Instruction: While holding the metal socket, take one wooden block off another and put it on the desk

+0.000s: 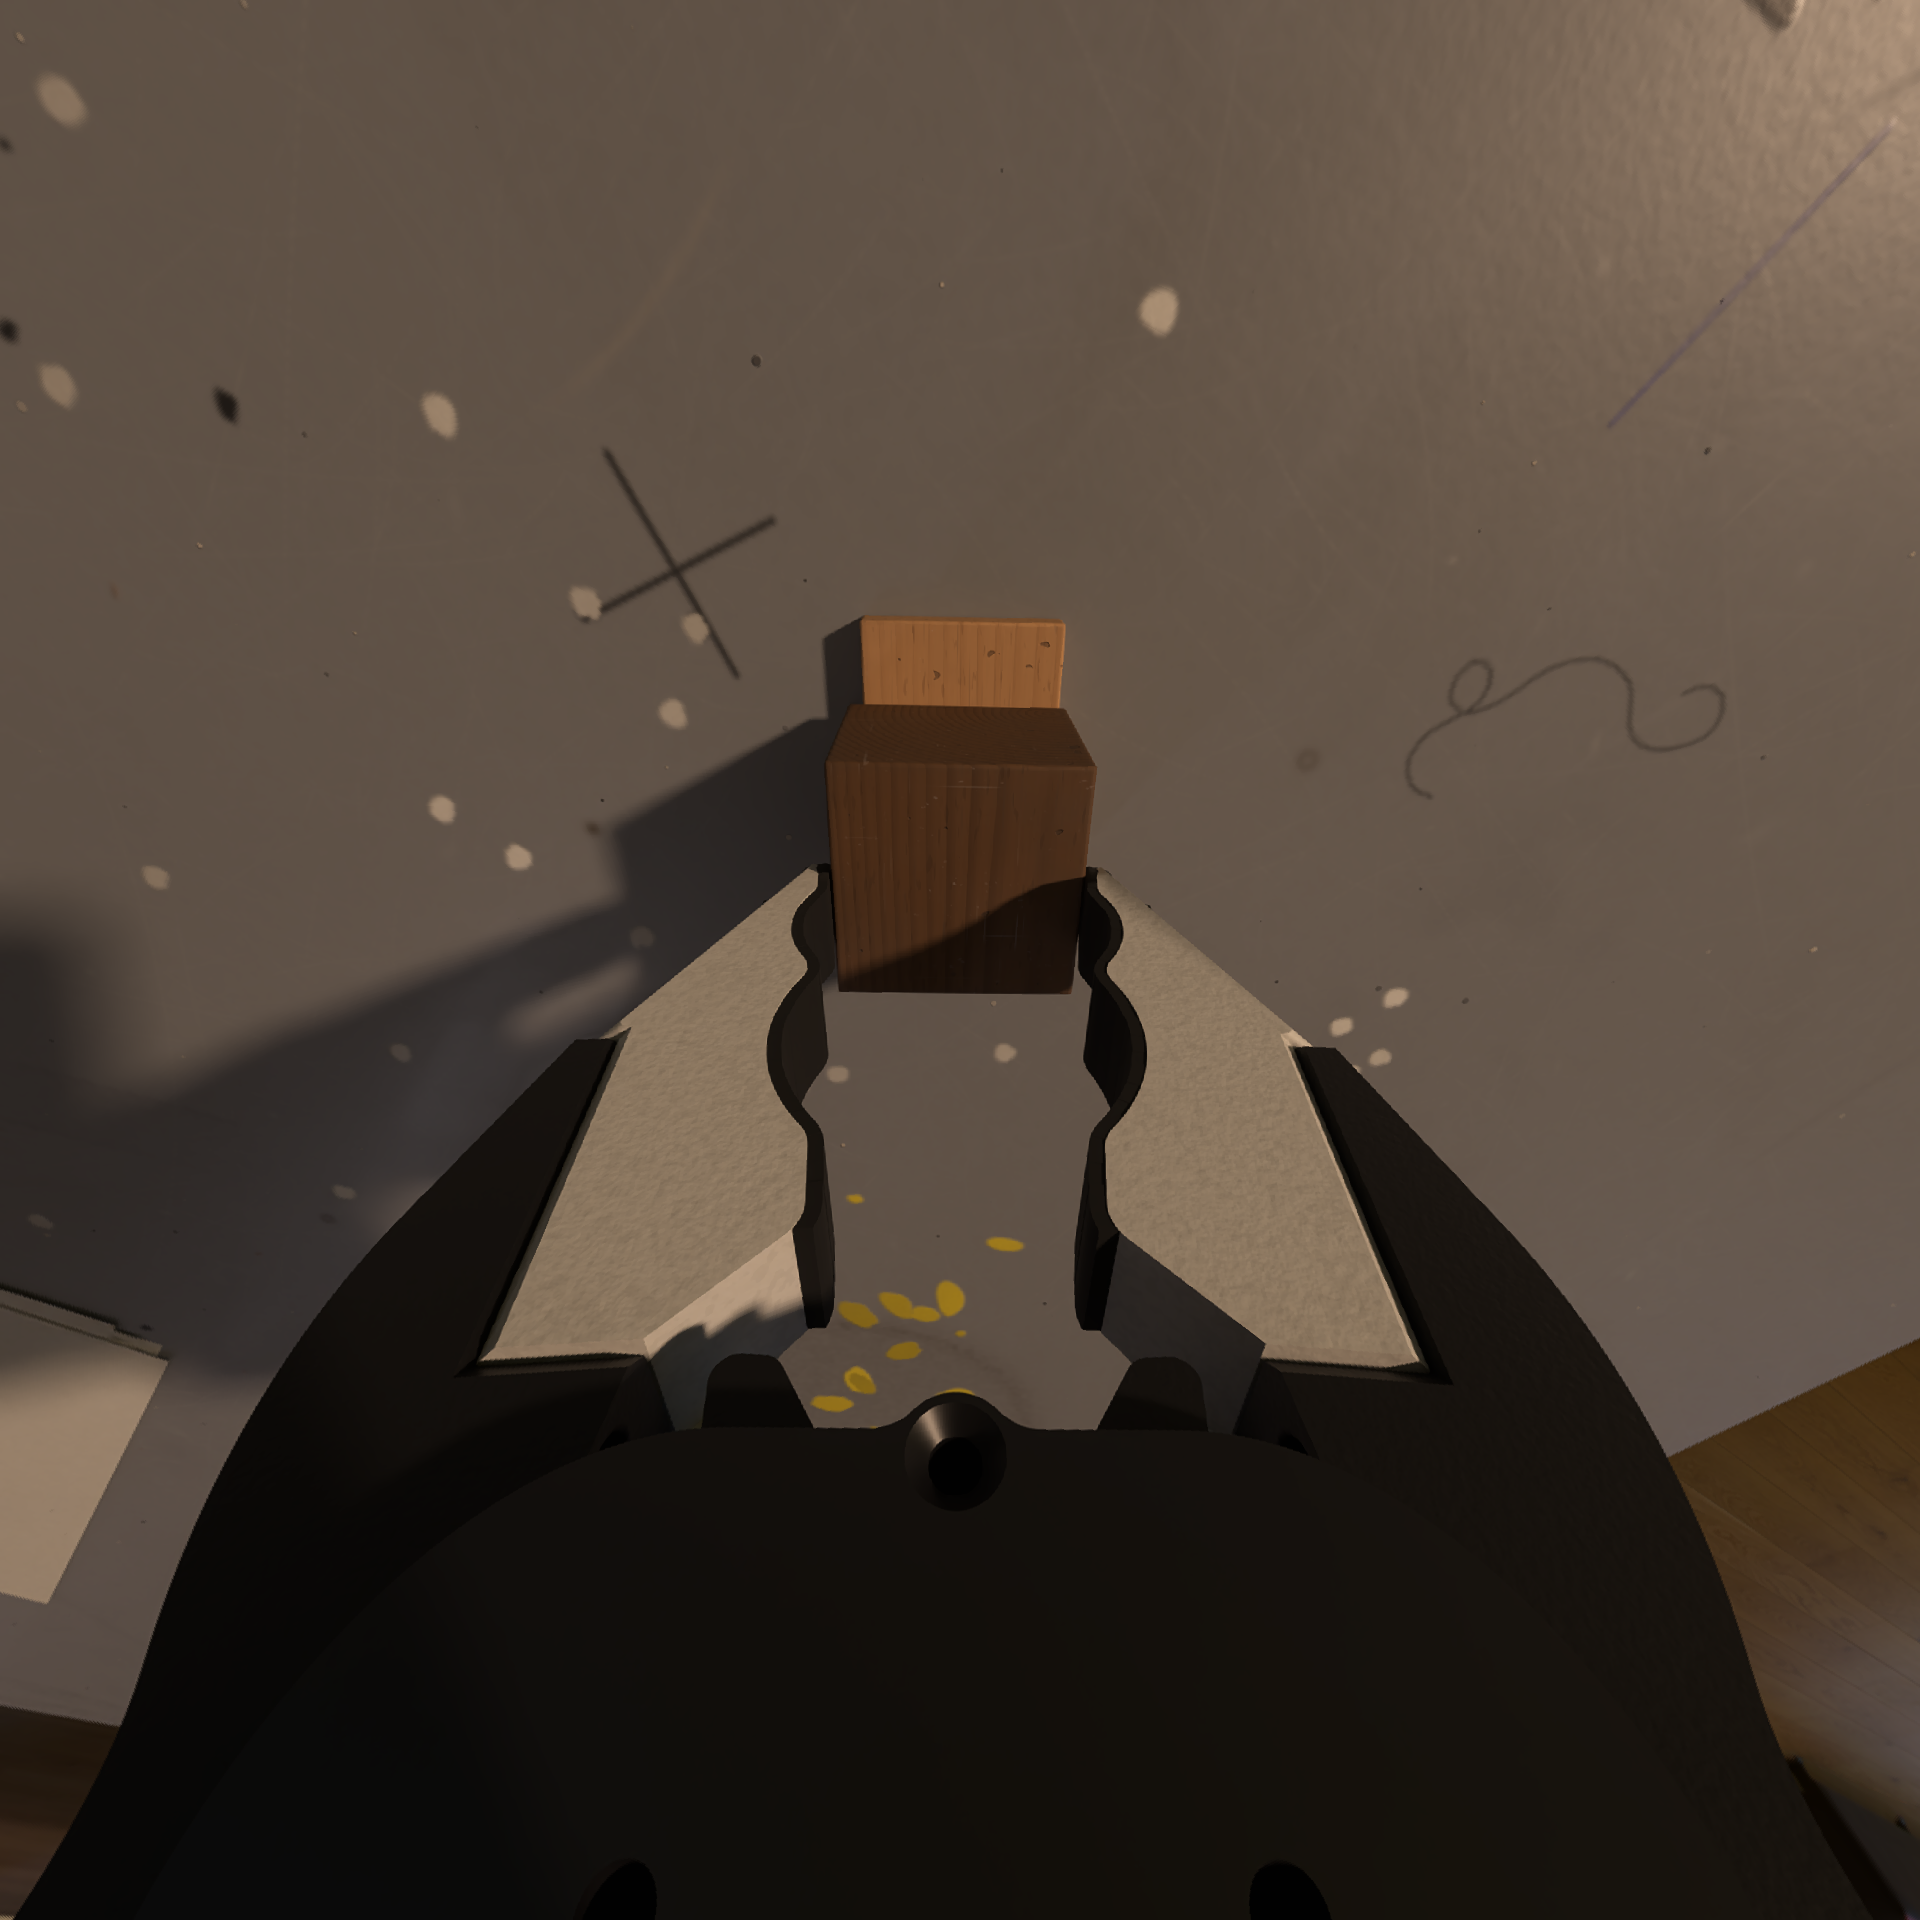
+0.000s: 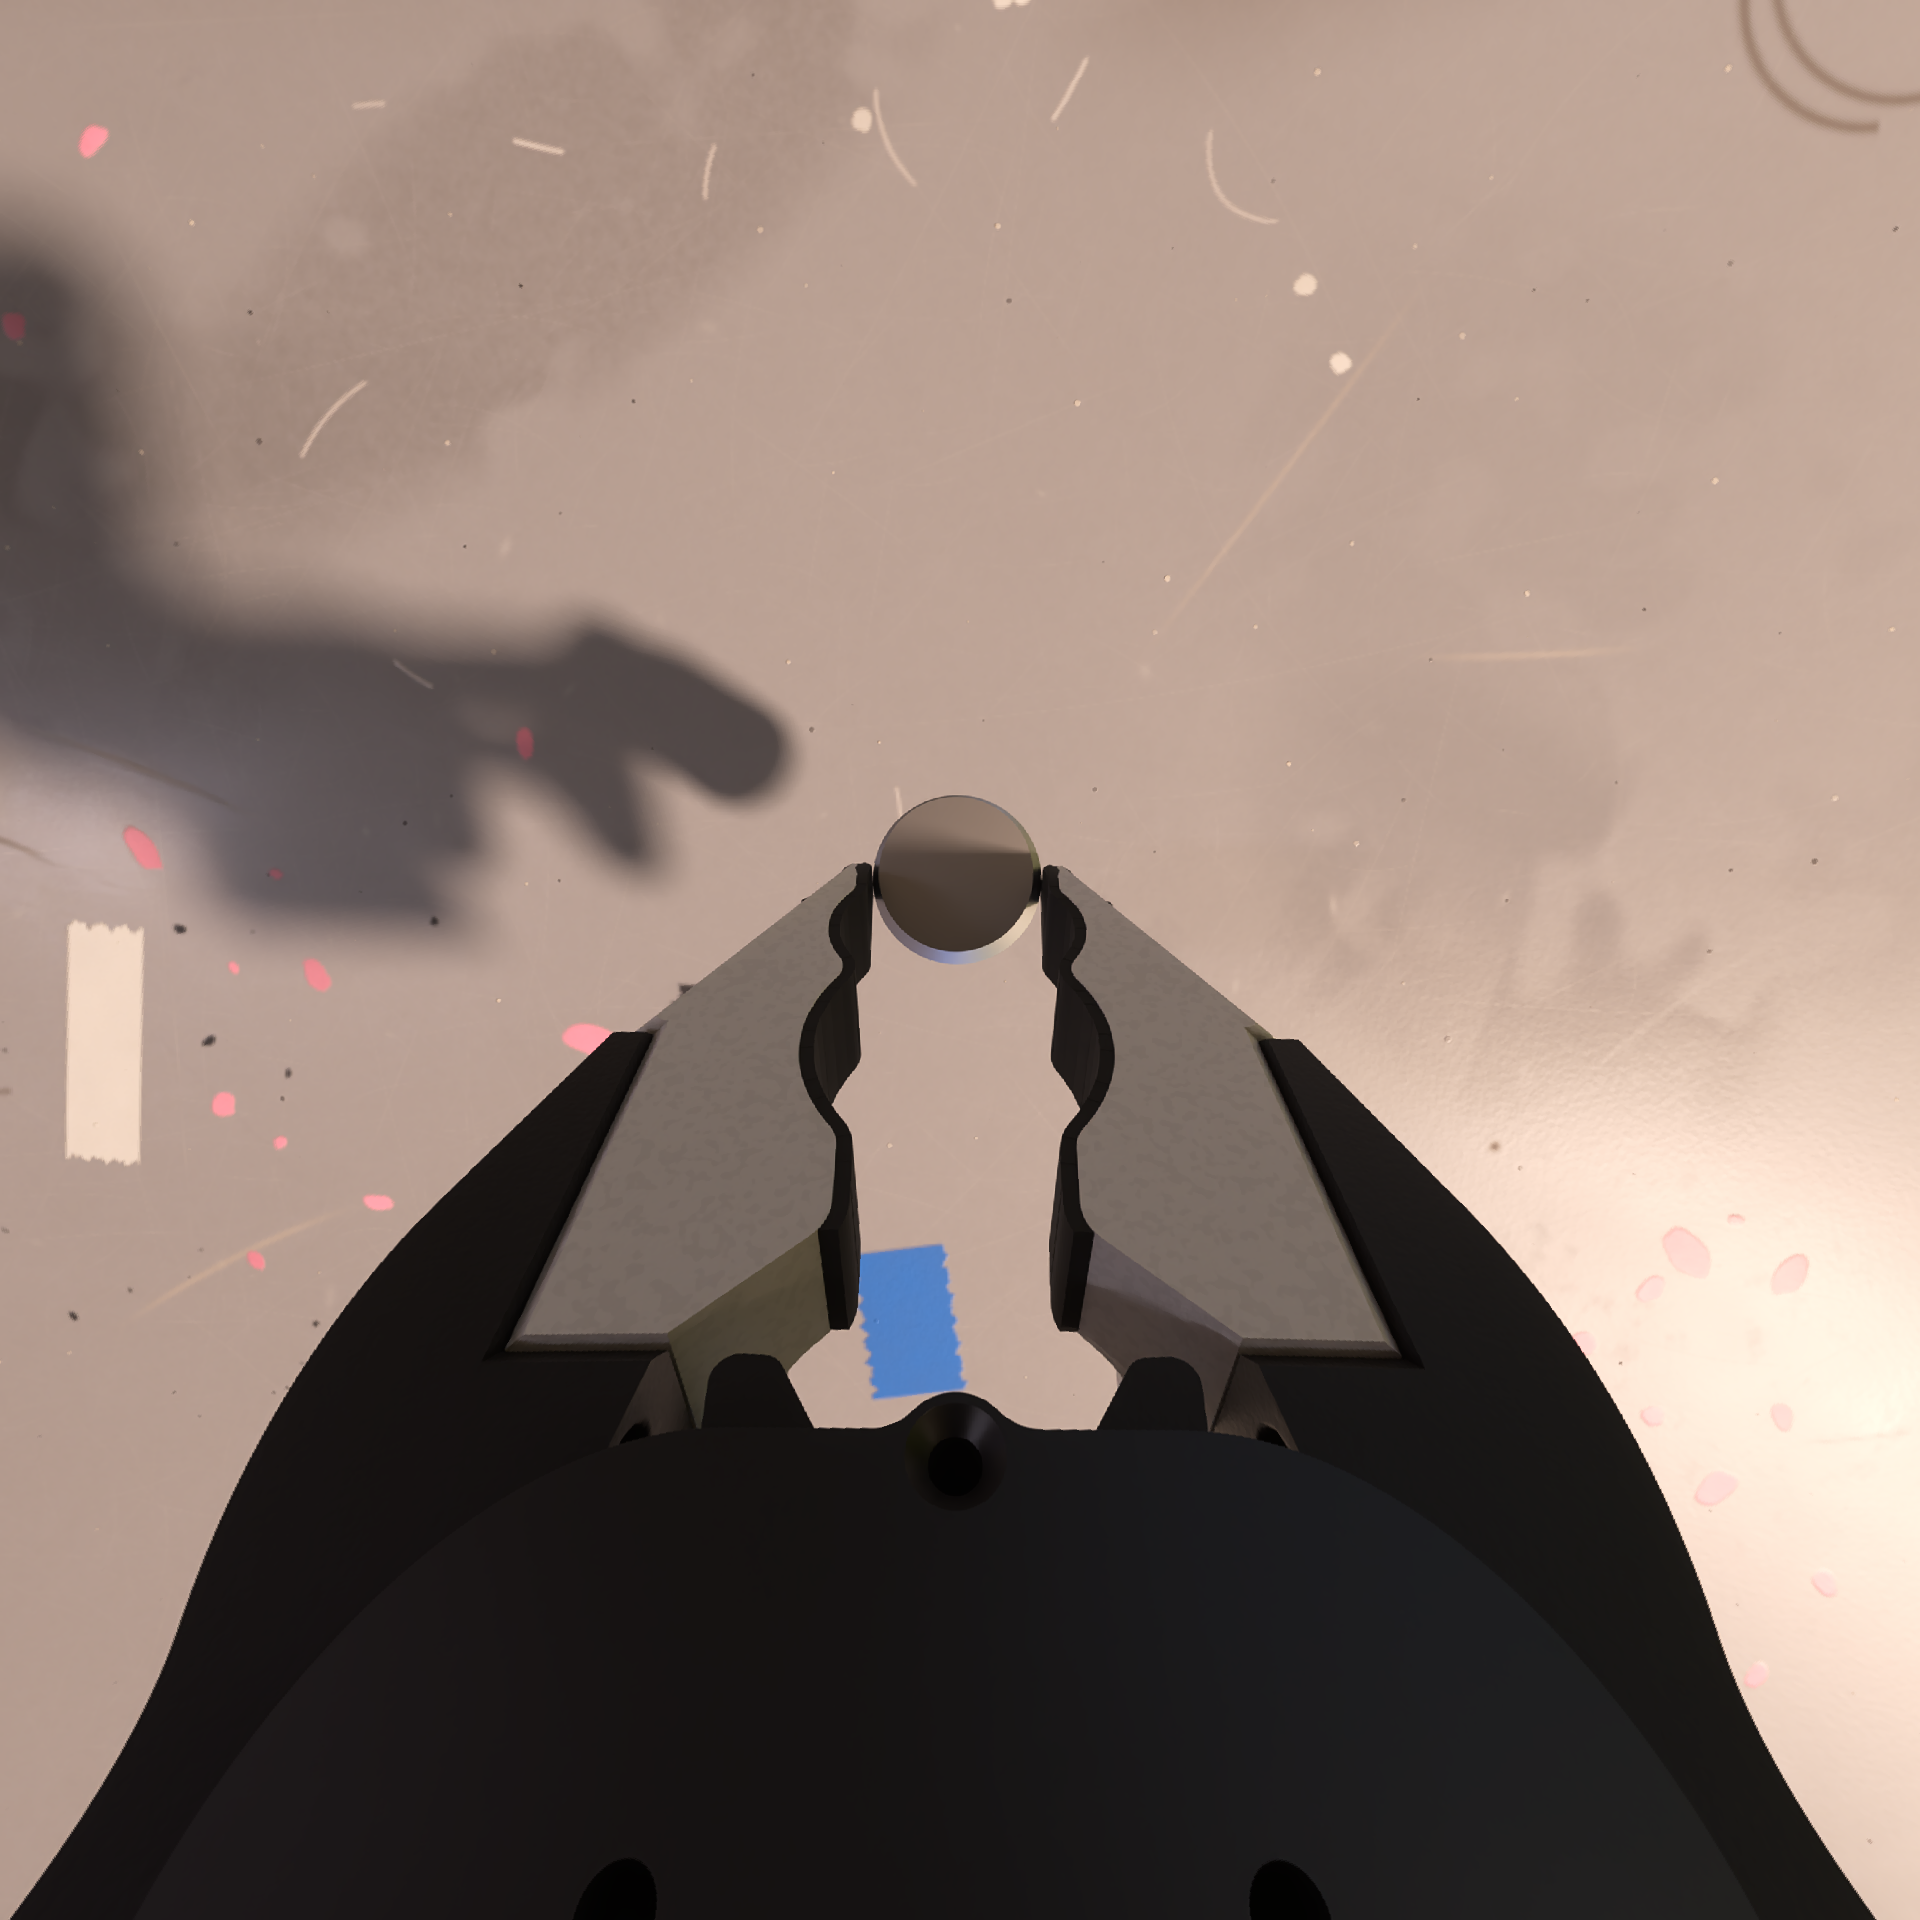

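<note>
1. Left wrist view: the left hand-held gripper (image 1: 958,925) is pointing down at a grey, paint-speckled surface (image 1: 1351,520) and is clamping a dark wooden block (image 1: 961,847) between its fingertips (image 1: 821,914), one fingertip pressing against each side face.
2. Just beyond the dark block, a lighter wooden block (image 1: 963,662) is showing, its visible face partly hidden behind the dark one; whether the two are touching cannot be told from this angle.
3. A black cross mark (image 1: 681,566) is lying on the surface to the left of the blocks, a thin pencil squiggle (image 1: 1558,717) is lying to their right, and yellow paint flecks (image 1: 904,1314) are showing between the fingers near the gripper's base.
4. A white sheet (image 1: 62,1455) is sitting at the lower left edge, and a strip of wooden floor (image 1: 1808,1475) is showing at the lower right.
5. Right wrist view: the right hand-held gripper (image 2: 956,894) is holding the metal socket (image 2: 956,878) at its very tips, the round grey end face turning toward the camera, above the surface (image 2: 1351,520).
6. A blue tape strip (image 2: 912,1320) is lying on the surface between the fingers, a pale tape strip (image 2: 104,1042) is lying at the left, and pink paint flecks (image 2: 1688,1252) are scattering over both sides.
7. A dark gripper-shaped shadow (image 2: 416,758) is falling across the left part of the surface.
</note>
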Robot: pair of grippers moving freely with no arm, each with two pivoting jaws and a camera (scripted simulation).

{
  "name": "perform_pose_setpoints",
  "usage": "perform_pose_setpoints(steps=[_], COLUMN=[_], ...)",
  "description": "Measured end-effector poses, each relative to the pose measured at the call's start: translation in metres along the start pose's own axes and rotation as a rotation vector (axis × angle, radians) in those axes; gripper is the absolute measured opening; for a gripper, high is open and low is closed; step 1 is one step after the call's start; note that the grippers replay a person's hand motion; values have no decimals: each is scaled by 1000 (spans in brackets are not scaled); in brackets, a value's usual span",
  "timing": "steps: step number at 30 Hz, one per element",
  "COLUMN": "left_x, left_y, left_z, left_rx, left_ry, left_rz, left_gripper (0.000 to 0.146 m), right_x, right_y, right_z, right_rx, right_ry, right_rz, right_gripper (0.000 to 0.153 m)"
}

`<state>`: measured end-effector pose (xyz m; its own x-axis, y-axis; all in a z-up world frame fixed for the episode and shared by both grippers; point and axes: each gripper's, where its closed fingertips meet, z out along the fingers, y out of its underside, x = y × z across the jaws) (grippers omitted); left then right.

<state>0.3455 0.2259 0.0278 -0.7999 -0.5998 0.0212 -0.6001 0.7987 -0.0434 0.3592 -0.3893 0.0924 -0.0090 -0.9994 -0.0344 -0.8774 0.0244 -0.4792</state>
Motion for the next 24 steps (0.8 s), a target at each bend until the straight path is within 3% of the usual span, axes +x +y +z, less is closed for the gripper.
perform_pose_setpoints(steps=[9,12,16,20,24], left_x=[-1,-6,-1,43,113], left_y=[3,4,-1,-38,-105], left_z=[-10,-37,-99,-161,-151], left_rx=[37,141,375,658,717], left_ry=[-15,-50,-161,-272,-225], left_rz=[59,32,45,187,391], left_gripper=[47,47,47,47,47], right_x=[0,1,2,1,-2], right_y=[4,5,6,7,7], right_z=[3,4,3,3,2], right_rx=[-18,-25,-23,-27,-27], right_ry=[-10,-11,-14,-20,-25], right_rz=[4,8,14,13,8], right_gripper=[32,32,32,32,32])
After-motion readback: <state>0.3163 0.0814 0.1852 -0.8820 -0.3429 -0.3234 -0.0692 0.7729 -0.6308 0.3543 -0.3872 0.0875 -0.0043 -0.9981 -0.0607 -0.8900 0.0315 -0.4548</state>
